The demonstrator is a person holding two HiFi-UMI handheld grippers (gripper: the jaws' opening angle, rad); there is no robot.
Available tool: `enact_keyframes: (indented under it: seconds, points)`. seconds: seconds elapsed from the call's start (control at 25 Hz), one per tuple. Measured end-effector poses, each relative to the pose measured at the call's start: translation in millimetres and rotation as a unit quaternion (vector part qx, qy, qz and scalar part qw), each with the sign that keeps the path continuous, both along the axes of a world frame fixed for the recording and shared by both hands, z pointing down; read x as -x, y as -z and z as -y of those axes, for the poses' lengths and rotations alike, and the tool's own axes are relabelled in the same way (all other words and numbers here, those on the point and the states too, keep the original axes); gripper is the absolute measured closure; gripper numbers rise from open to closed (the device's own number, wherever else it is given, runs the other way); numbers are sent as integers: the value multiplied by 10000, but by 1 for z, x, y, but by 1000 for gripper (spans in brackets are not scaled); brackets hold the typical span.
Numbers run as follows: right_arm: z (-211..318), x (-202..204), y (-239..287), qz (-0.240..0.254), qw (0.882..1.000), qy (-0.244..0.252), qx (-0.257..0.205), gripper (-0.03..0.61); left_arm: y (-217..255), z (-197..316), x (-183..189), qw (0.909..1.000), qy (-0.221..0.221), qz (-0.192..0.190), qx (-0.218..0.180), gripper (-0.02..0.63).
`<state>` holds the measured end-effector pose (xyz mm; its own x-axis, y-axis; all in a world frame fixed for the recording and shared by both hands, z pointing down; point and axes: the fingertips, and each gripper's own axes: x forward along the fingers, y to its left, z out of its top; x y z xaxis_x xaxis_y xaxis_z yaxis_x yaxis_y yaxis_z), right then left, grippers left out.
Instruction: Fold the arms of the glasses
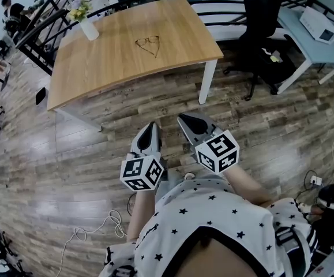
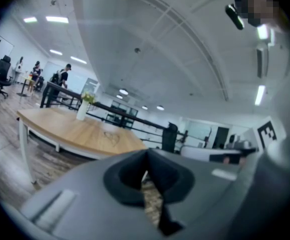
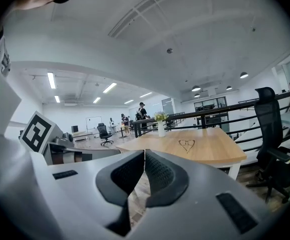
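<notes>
Grey-brown wood-plank flooring fills the lower half of the head view. Just above the person's white star-printed shirt point(image 1: 213, 224) at the bottom edge, the left gripper point(image 1: 150, 128) and the right gripper point(image 1: 185, 122) hover side by side over that floor at the frame's centre. Beyond them, in the upper middle, stands the light wooden worktop with white legs point(image 1: 115, 62). The thin dark wire-framed glasses point(image 1: 148, 44) lie on it with both arms spread, well apart from both grippers. A white vase of yellow flowers point(image 1: 89, 27) sits near the worktop's upper-left corner, well clear of the glasses. A black office chair point(image 1: 262, 16) is at the upper right.

The likely trouble lies ahead. The frame looks light and the worktop smooth, so a push on one arm without the other gripper steadying the front would probably slide the glasses instead of turning the hinge. A pinch landing on a lens, or a push against the hinge's direction, could bend the wire.

In the left gripper view, its fingers point(image 2: 129, 176) are pressed together with nothing between them. In the right gripper view, its fingers point(image 3: 162, 176) likewise meet at the tips and hold nothing.
</notes>
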<state>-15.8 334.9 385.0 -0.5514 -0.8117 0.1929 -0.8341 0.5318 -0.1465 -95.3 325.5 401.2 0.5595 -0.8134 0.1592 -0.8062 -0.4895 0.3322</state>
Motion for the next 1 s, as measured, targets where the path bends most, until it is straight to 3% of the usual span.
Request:
enact_keyframes:
  seconds: [0.52, 1.0]
  points:
    - [13, 1, -4, 93, 9998, -6, 158, 560, 0, 10, -3, 9999, -16, 68, 104, 607]
    - [75, -3, -15, 144, 9996, -31, 256, 560, -5, 69, -11, 9998, -173, 30, 73, 607]
